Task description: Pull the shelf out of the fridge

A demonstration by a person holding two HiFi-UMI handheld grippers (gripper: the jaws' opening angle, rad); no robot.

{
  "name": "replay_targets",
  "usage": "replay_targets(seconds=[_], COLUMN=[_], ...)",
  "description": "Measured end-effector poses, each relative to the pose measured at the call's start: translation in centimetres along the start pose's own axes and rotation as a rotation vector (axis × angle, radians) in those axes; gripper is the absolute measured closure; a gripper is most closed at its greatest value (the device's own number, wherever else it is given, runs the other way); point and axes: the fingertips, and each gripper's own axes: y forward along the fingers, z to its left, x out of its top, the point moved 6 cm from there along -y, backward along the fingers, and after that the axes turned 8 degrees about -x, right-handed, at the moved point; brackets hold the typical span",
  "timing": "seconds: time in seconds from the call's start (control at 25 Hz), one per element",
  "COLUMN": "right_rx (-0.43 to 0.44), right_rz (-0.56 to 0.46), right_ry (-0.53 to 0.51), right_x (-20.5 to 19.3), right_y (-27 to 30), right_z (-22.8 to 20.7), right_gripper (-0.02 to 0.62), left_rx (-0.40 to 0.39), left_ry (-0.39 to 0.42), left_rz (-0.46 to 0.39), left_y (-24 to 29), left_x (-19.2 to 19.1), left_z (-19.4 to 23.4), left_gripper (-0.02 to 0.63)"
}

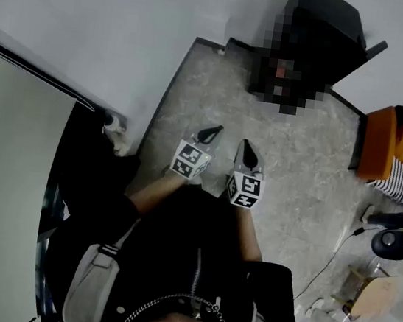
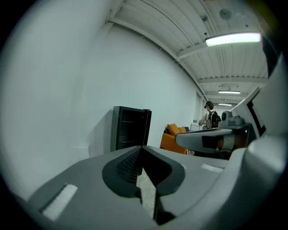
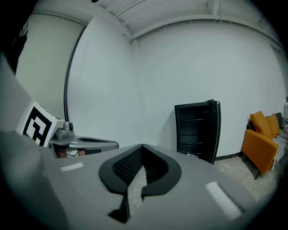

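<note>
1. Left hand-held gripper [image 1: 212, 130] has its jaws together on nothing, over the stone floor [image 1: 197, 89].
2. Right hand-held gripper [image 1: 246, 146], just beside it, is likewise closed and empty.
3. Black fridge [image 3: 198, 130] stands well ahead against the white wall [image 3: 157, 81], with the shelf [image 3: 198, 120] inside it.
4. Orange chair [image 1: 394, 139] sits to its right.

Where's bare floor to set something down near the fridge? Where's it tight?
Bare floor runs from the left tool and right tool up to the fridge, bordered by the white wall and the orange chair. Crowded lower right: cables and a black device.
</note>
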Motion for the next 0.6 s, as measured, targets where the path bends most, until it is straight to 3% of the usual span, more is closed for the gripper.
replay_targets(seconds=[0.36,0.6], right_rx=[0.026,-0.018], right_rz=[-0.012,0.004], right_ry=[0.021,0.05], right_x=[-1.3,-1.7], right_y=[-0.9,-1.5], right_z=[0.5,0.3], right_gripper=[0.592,0.592], left_rx=[-0.003,-0.021], left_ry=[-0.014,-0.009], left_rz=[0.002,0.001], left_y=[-1.1,-1.3], left_x=[-0.8,-0.6], left_z=[-0.5,-1.0], left_gripper=[0.595,0.597])
